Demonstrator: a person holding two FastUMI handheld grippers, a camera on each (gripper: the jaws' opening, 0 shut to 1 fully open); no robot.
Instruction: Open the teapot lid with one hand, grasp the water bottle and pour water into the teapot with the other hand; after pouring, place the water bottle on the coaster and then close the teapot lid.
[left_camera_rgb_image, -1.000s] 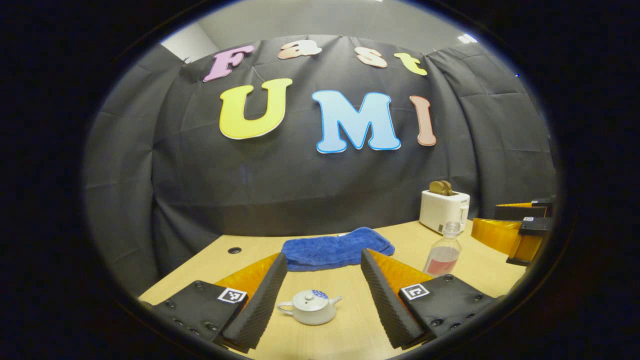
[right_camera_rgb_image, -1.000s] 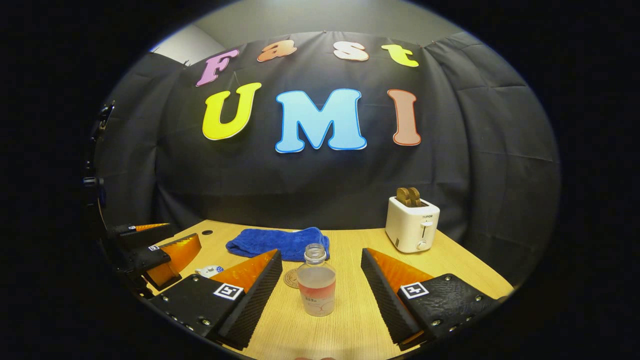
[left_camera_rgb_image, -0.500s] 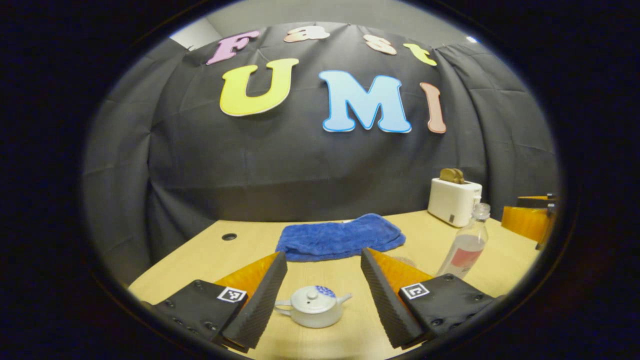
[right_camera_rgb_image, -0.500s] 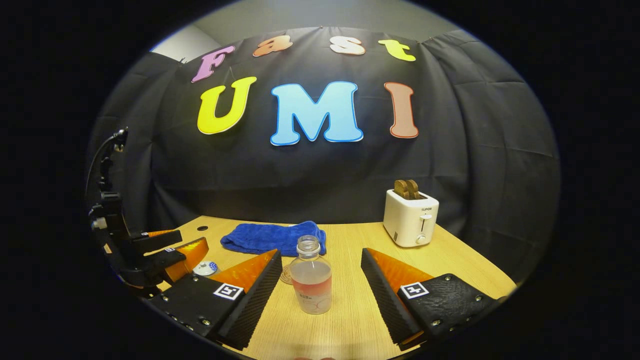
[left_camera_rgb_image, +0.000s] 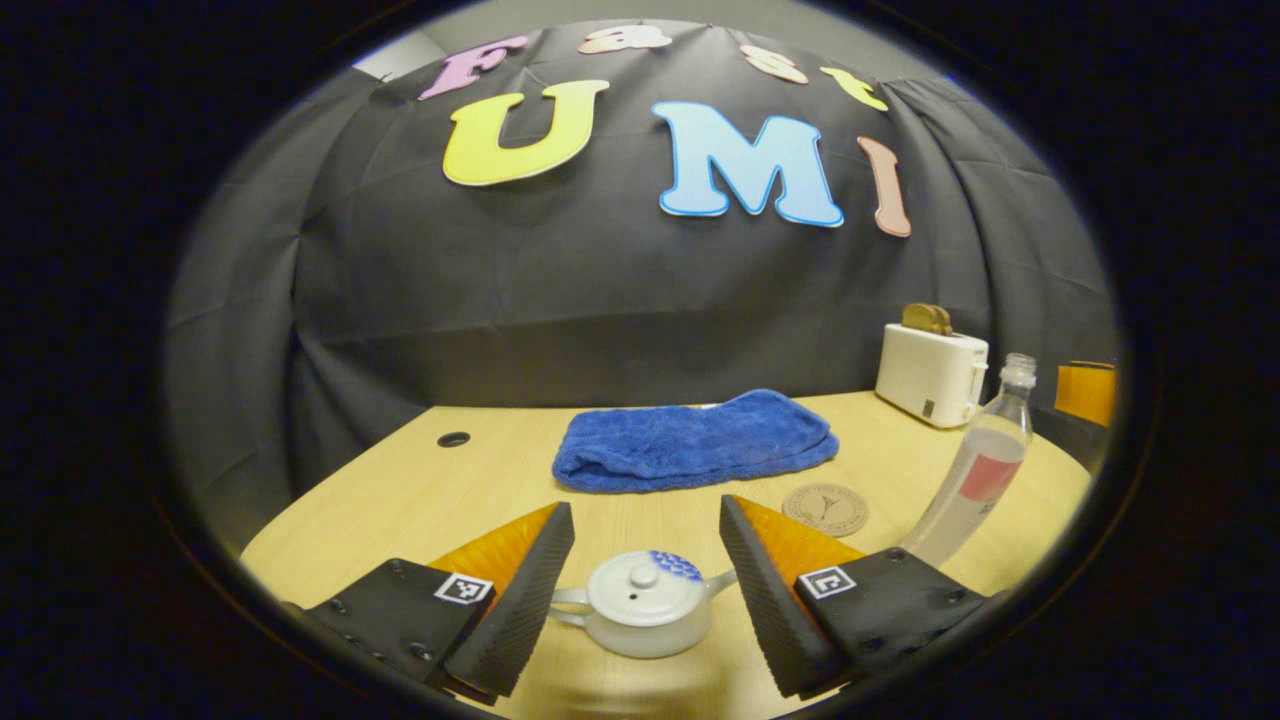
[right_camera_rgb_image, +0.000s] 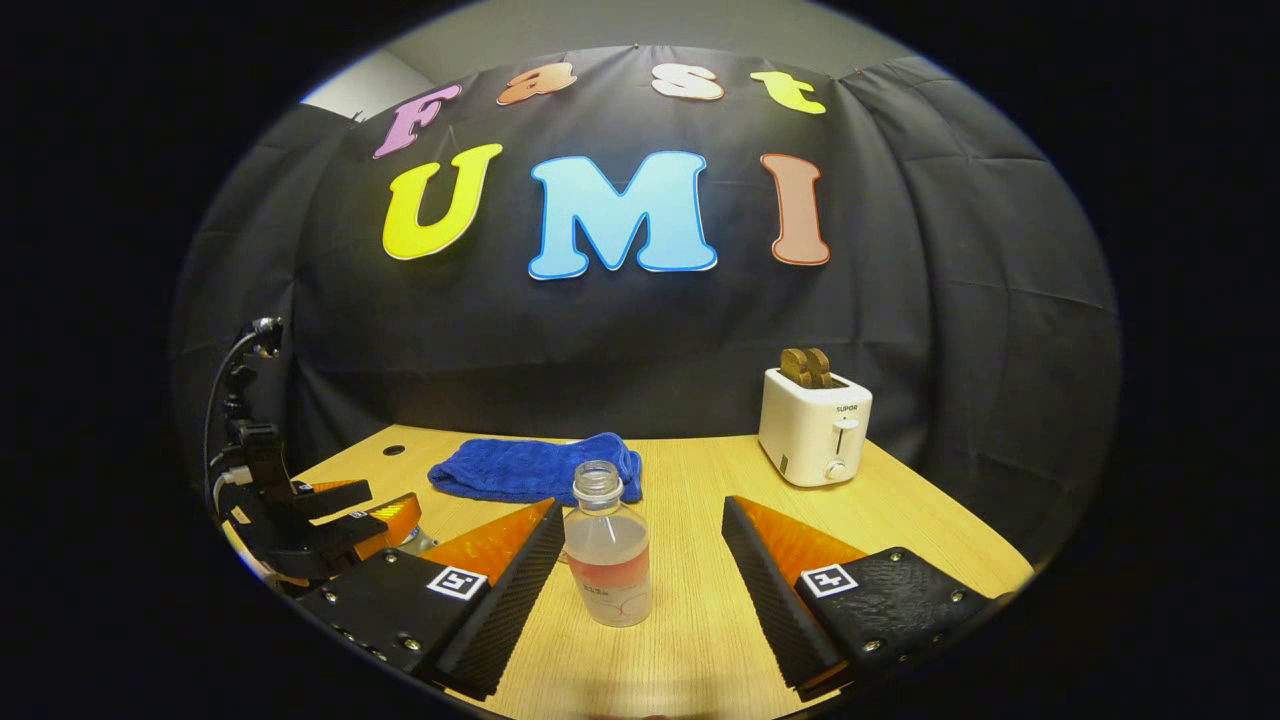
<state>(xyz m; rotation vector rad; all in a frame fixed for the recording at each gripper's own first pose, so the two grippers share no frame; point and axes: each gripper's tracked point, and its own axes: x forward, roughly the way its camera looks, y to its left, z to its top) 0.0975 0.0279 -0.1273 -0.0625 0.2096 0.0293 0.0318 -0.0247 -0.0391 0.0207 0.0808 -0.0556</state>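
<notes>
A small white teapot (left_camera_rgb_image: 645, 615) with its lid on stands on the wooden table (left_camera_rgb_image: 480, 480), between the fingers of my open left gripper (left_camera_rgb_image: 640, 590), which do not touch it. A clear uncapped water bottle (right_camera_rgb_image: 606, 560) with a red label stands upright between the fingers of my open right gripper (right_camera_rgb_image: 640, 590), with gaps on both sides. The same bottle (left_camera_rgb_image: 975, 480) appears at the right in the left gripper view. A round brown coaster (left_camera_rgb_image: 826, 509) lies just left of it. The left gripper (right_camera_rgb_image: 320, 520) also shows at the far left of the right gripper view.
A folded blue towel (left_camera_rgb_image: 695, 440) lies at the back middle of the table. A white toaster (right_camera_rgb_image: 815, 438) with two brown slices stands at the back right. A cable hole (left_camera_rgb_image: 453, 439) is at the back left. The black cloth wall closes the far side.
Both grippers have moved forward and lower. The teapot now sits deeper between the left fingers, and the bottle is closer between the right fingers. The coaster has come into view.
</notes>
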